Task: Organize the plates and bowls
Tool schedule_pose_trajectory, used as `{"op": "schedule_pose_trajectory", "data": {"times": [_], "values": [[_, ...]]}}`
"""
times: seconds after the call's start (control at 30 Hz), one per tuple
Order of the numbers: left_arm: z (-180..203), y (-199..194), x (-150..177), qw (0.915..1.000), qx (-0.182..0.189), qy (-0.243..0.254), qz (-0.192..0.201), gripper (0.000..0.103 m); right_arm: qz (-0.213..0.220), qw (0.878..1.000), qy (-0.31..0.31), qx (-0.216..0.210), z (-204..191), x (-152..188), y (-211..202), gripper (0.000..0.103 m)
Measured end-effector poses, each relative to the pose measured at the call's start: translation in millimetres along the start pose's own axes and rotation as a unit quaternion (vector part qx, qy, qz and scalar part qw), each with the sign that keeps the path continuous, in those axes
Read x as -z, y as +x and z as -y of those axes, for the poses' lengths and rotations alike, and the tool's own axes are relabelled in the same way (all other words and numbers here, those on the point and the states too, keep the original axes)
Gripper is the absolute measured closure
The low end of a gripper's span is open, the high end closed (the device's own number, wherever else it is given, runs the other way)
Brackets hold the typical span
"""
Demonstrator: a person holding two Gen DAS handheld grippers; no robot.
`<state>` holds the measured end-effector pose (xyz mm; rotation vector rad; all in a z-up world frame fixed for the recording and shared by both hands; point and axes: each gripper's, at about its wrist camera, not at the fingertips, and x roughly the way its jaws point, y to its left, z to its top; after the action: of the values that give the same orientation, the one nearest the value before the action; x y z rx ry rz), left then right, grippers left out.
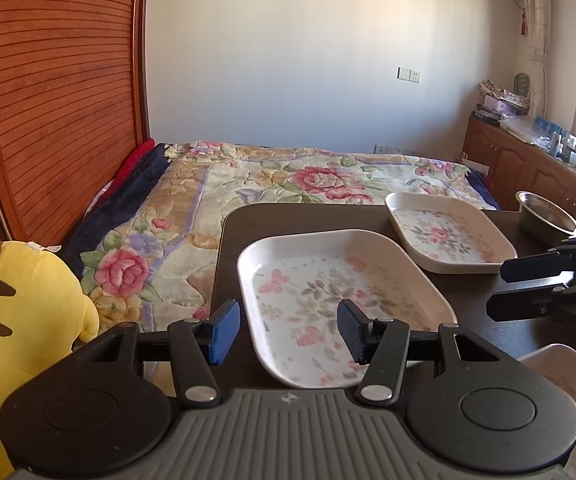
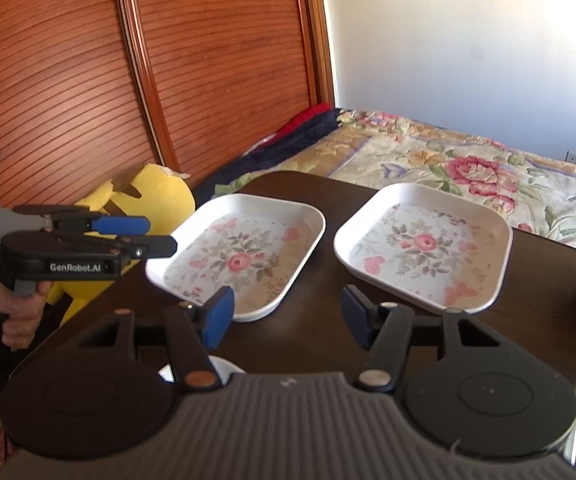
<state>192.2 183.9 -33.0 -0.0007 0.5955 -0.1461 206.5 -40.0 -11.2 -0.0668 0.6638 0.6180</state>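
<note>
Hovering wide open and empty, the left gripper (image 1: 288, 330) has the near plate (image 1: 339, 300) just ahead, jutting past the table (image 1: 232, 232) edge. Right gripper (image 2: 286, 318), equally open and empty, faces both plates. A clumsy nudge could tip the overhanging plate off.

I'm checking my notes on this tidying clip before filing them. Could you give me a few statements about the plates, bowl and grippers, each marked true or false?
1. The two floral plates are stacked. False: the left plate and right plate lie side by side, apart.
2. The left gripper is open. True.
3. The right gripper holds a plate. False: it is open, empty.
4. A metal bowl stands on the table. True.
</note>
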Motion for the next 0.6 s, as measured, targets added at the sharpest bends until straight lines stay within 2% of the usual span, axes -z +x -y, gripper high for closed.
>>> {"op": "schedule_pose_trajectory", "data": {"times": [0.27, 0.37, 0.5, 0.6], "values": [[-8, 19, -3, 0.9999, 0.0, 0.001, -0.012, 0.051, -0.026, 0.999, 0.019, -0.02, 5, -13, 29, 0.045], [-11, 25, -2, 0.9998, -0.001, -0.002, -0.02, 0.061, -0.033, 0.999, 0.018, -0.023, 4, -16, 37, 0.055], [-13, 30, -1, 0.9997, -0.002, -0.007, -0.024, 0.066, -0.041, 0.998, 0.024, -0.033, 7, -17, 46, 0.067], [-14, 32, -1, 0.9997, -0.003, -0.008, -0.024, 0.068, -0.047, 0.998, 0.025, -0.033, 8, -17, 51, 0.07]]}}
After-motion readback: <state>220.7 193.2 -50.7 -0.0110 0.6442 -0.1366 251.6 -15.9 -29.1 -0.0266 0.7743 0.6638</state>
